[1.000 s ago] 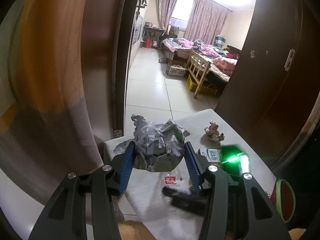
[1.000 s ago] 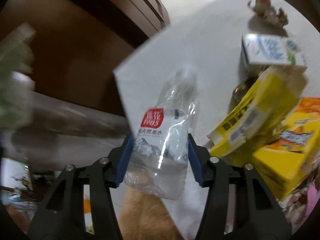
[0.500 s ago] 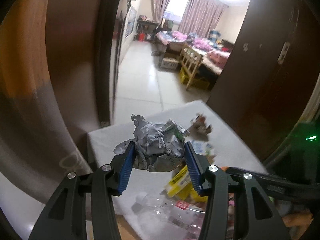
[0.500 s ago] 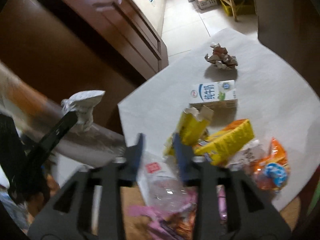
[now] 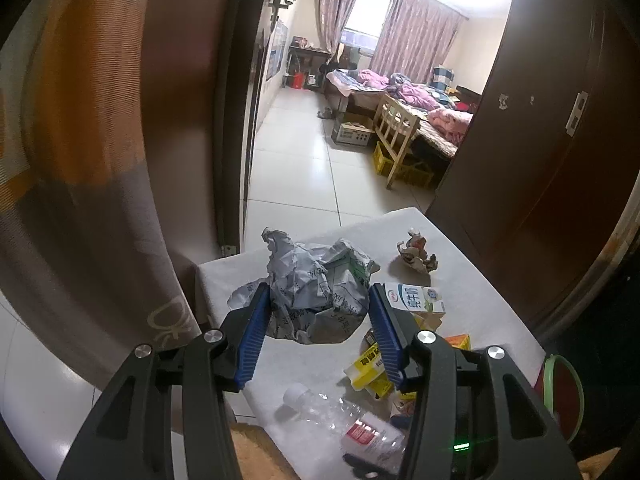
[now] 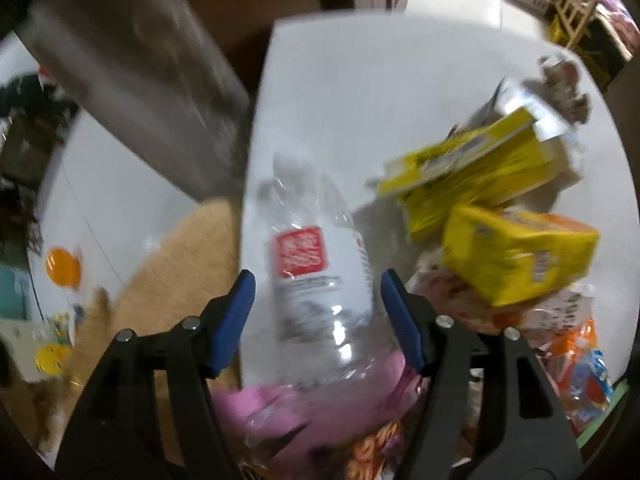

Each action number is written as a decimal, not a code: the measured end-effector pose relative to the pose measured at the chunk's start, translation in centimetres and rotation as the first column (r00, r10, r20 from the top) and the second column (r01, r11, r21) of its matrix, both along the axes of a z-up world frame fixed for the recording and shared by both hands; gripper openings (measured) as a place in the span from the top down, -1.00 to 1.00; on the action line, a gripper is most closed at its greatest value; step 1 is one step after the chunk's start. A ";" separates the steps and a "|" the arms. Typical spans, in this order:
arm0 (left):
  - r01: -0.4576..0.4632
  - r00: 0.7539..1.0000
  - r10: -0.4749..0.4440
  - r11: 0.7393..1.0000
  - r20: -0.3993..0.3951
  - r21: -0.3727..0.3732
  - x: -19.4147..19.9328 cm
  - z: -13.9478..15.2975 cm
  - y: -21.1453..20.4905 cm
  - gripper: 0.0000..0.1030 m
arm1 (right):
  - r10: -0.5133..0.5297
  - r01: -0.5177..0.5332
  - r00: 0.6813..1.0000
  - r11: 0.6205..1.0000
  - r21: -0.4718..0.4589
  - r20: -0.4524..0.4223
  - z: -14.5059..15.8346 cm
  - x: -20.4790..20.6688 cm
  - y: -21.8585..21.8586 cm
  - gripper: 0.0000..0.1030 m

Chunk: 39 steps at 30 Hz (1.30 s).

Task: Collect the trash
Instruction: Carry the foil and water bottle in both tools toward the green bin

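Observation:
My left gripper (image 5: 318, 300) is shut on a crumpled newspaper ball (image 5: 316, 280), holding it above the white table (image 5: 472, 280). My right gripper (image 6: 314, 292) points steeply down at the table's near edge, and its jaws are opening. A clear plastic bottle (image 6: 304, 252) with a red label lies between the blue pads (image 6: 236, 312), with a gap showing on each side. In the left wrist view the same bottle (image 5: 348, 428) lies flat at the table's near edge.
A milk carton (image 5: 416, 298), a small crumpled wrapper (image 5: 416, 254), yellow boxes (image 6: 512, 256), a pink bag (image 6: 320, 408) and an orange snack packet (image 6: 580, 360) litter the table. A green-rimmed bin (image 5: 560, 396) stands at its right. A dark door (image 5: 540, 120) is close behind.
The right gripper rolled and swung down over the table's near edge, and its jaws spread off the bottle. The left gripper still grips the paper ball.

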<state>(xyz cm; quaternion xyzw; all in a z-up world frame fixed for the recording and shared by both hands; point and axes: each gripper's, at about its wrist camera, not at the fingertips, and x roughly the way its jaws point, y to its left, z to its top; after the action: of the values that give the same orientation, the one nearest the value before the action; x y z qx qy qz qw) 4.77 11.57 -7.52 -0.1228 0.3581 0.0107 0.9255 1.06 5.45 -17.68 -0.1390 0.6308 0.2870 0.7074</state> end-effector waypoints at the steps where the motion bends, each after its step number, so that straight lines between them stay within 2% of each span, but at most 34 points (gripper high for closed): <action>1: -0.003 1.000 0.003 1.000 0.000 -0.003 0.0 0.0 0.1 0.09 | 0.007 -0.007 1.000 1.000 -0.024 -0.007 -0.6 -0.1 0.2 -0.22; 3: -0.005 1.000 0.005 1.000 0.004 -0.008 0.1 0.3 0.3 0.09 | 0.003 -0.004 1.000 1.000 -0.015 -0.031 -1.5 -0.6 0.1 -0.04; 7: -0.005 1.000 0.005 1.000 0.011 -0.008 0.0 0.5 0.4 0.09 | -0.026 0.028 0.998 0.999 0.042 -0.052 -1.6 -0.6 -0.7 -0.03; 10: 0.002 1.000 -0.002 1.000 0.022 -0.012 -0.4 0.8 0.2 0.09 | -0.090 0.100 0.993 0.985 0.139 -0.080 -0.5 0.3 -1.8 -0.02; 13: 0.006 0.999 -0.005 1.000 0.042 -0.016 -1.0 1.4 0.2 0.09 | -0.176 0.201 0.977 0.947 0.249 -0.119 1.1 1.4 -3.8 -0.02; 17: 0.010 0.999 -0.009 1.000 0.051 -0.017 -1.1 1.8 -0.1 0.09 | -0.291 0.329 0.944 0.860 0.389 -0.155 3.8 2.5 -7.6 -0.02; 23: 0.045 0.998 -0.044 0.999 0.048 -0.018 -1.0 1.8 -1.6 0.09 | -0.428 0.440 0.893 0.756 0.485 -0.142 6.8 2.3 -13.9 -0.02; 28: 0.104 0.994 -0.103 0.994 0.033 -0.041 -0.7 1.6 -4.0 0.09 | -0.551 0.517 0.824 0.639 0.570 -0.130 9.5 0.6 -20.1 -0.02; 32: 0.166 0.986 -0.165 0.986 0.037 -0.025 -0.8 1.9 -7.1 0.09 | -0.630 0.551 0.767 0.547 0.630 -0.124 11.5 -1.2 -24.6 -0.02; 35: 0.221 0.975 -0.221 0.975 0.038 -0.008 -0.9 2.1 -9.8 0.09 | -0.672 0.567 0.730 0.494 0.659 -0.125 11.6 -2.1 -27.1 -0.02; 39: 0.301 0.953 -0.301 0.954 0.033 0.002 -1.0 2.2 -13.7 0.09 | -0.735 0.600 0.662 0.403 0.692 -0.146 12.2 -3.2 -31.7 -0.02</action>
<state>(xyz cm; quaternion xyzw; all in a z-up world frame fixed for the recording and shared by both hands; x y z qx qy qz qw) 3.74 -2.14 -5.32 -0.0686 0.3575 -0.1330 0.9219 -2.09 -26.26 -5.46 0.3736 0.4097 0.1770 0.8131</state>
